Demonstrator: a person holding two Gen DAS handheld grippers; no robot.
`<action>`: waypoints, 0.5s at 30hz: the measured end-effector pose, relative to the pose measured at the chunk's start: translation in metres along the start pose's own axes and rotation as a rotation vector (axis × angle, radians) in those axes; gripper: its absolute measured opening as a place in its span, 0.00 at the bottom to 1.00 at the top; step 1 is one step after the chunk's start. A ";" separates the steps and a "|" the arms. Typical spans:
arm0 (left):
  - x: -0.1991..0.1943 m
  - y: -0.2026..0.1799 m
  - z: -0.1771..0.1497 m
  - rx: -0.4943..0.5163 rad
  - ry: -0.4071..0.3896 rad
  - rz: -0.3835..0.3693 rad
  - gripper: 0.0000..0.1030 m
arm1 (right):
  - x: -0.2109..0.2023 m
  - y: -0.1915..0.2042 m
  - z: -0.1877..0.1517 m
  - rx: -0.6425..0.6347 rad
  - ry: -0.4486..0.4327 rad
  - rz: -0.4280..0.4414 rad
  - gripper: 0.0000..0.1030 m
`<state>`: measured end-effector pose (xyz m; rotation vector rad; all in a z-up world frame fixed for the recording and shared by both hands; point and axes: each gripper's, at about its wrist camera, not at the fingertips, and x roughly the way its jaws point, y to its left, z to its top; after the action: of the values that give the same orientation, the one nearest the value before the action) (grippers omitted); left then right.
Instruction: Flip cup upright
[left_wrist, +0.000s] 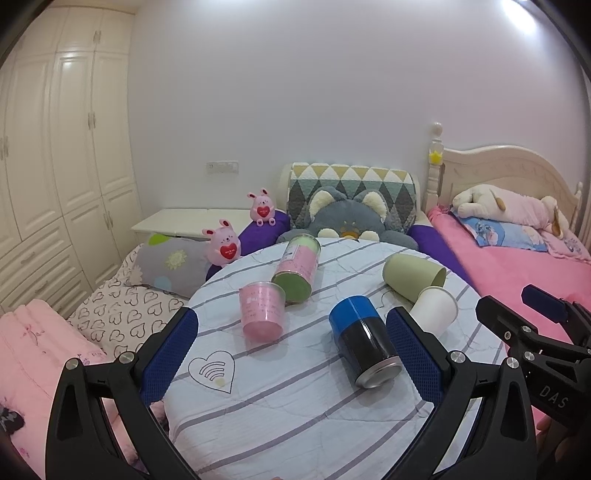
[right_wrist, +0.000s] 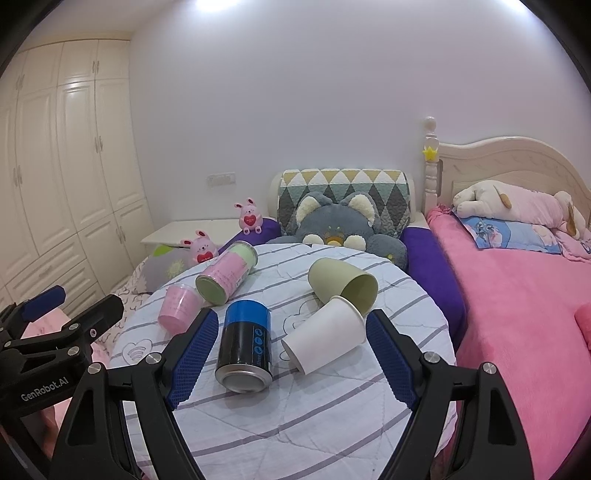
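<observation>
Several cups and cans lie on their sides on a round table with a striped cloth (left_wrist: 295, 398) (right_wrist: 295, 417). A white paper cup (left_wrist: 434, 310) (right_wrist: 325, 338) lies with its mouth against a green cup (left_wrist: 413, 275) (right_wrist: 341, 280). A pink cup (left_wrist: 260, 314) (right_wrist: 177, 308) stands upside down. A blue-and-black can (left_wrist: 362, 345) (right_wrist: 245, 345) and a pink-and-green canister (left_wrist: 297, 267) (right_wrist: 227, 271) lie nearby. My left gripper (left_wrist: 291, 350) is open and empty, above the table before the pink cup and the can. My right gripper (right_wrist: 288, 350) is open and empty, its fingers spanning the can and the white cup.
A grey cat plush (left_wrist: 347, 221) sits behind the table, with two pink bunny toys (left_wrist: 221, 243) at the left. A pink bed (right_wrist: 524, 295) lies to the right, and pillows and bedding (left_wrist: 110, 314) to the left. A wardrobe (left_wrist: 55, 166) fills the left wall.
</observation>
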<state>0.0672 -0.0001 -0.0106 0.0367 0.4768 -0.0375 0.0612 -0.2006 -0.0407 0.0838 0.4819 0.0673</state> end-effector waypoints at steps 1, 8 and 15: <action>-0.001 0.001 0.000 -0.002 0.002 -0.003 1.00 | 0.001 -0.001 0.000 0.000 0.004 0.000 0.81; 0.006 -0.001 -0.001 -0.004 0.012 0.001 1.00 | 0.011 -0.002 0.002 -0.004 0.015 0.004 0.81; 0.027 -0.010 -0.003 0.009 0.059 0.010 1.00 | 0.023 -0.007 0.001 0.002 0.040 -0.001 0.81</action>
<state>0.0892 -0.0105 -0.0255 0.0491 0.5357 -0.0289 0.0821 -0.2059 -0.0510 0.0839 0.5221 0.0679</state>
